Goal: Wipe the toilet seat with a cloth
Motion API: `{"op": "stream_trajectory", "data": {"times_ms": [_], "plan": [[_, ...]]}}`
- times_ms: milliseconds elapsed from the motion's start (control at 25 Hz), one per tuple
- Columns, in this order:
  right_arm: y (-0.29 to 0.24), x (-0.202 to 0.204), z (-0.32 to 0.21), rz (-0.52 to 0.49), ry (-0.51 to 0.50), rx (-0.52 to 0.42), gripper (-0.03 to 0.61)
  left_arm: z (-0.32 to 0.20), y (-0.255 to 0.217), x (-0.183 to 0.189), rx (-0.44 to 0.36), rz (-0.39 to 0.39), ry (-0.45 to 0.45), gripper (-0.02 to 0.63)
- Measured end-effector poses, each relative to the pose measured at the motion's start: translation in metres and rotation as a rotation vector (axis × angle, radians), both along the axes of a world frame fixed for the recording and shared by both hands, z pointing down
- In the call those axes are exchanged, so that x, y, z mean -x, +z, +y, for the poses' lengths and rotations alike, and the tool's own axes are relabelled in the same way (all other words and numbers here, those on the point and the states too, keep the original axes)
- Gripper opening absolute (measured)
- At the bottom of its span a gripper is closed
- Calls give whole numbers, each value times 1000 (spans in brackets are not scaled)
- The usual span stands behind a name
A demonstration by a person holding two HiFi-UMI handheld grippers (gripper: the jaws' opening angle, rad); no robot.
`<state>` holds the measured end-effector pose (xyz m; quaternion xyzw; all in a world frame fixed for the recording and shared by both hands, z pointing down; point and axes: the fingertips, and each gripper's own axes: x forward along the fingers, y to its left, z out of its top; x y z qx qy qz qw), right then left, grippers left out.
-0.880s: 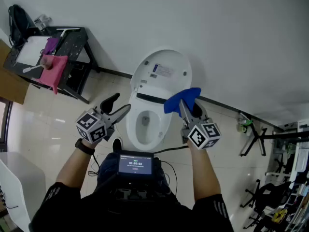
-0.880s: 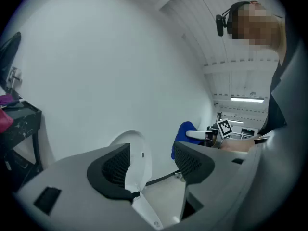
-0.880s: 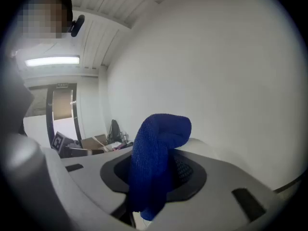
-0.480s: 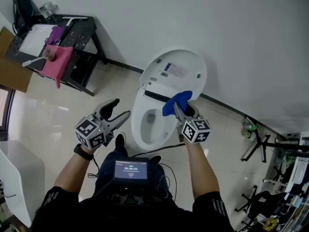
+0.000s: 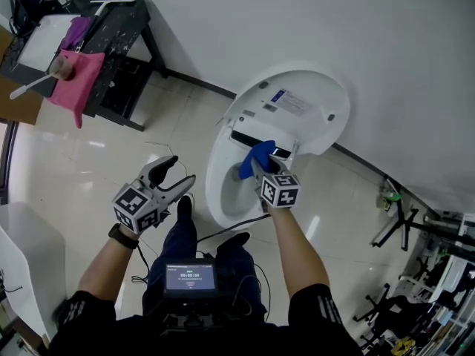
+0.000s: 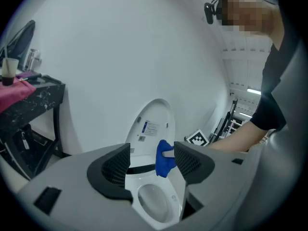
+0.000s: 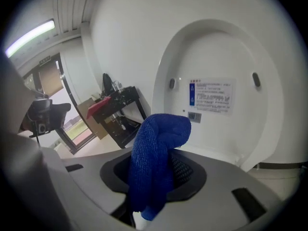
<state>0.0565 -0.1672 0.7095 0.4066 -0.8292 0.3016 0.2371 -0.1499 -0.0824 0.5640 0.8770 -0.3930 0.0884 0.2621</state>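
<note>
Right tool [image 7: 155,174]: jaws closed on the blue cloth [image 7: 158,150], which stands folded between them and flops over their tips.
Left tool [image 5: 179,170]: jaws wide apart, with nothing gripped. It hangs to the left of the bowl, well apart from the right tool.
Cloth: in the right tool's grip, over the rear of the toilet seat [image 5: 216,173] and just short of the hinge. Whether it touches the seat cannot be told.
Toilet seat: white and lowered, beneath the right tool's tips and to the right of the left tool.
Lid [image 5: 298,108]: raised, straight ahead of the right tool, with a printed label on its inner face.
Bench [image 5: 113,37]: black, far to the left of the left tool, with a pink rag [image 5: 72,89] draped over its edge.
</note>
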Motion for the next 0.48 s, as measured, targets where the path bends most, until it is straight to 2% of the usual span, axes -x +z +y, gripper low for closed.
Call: {"op": "stream_trajectory", "data": {"times_ms": [280,480], "plan": [[132,41,3,84,-44,149,152,9,56,22,64,12,-46,278],[213,61,10,207,-124,203,152,24,89,33,101,9,-72,278]]}}
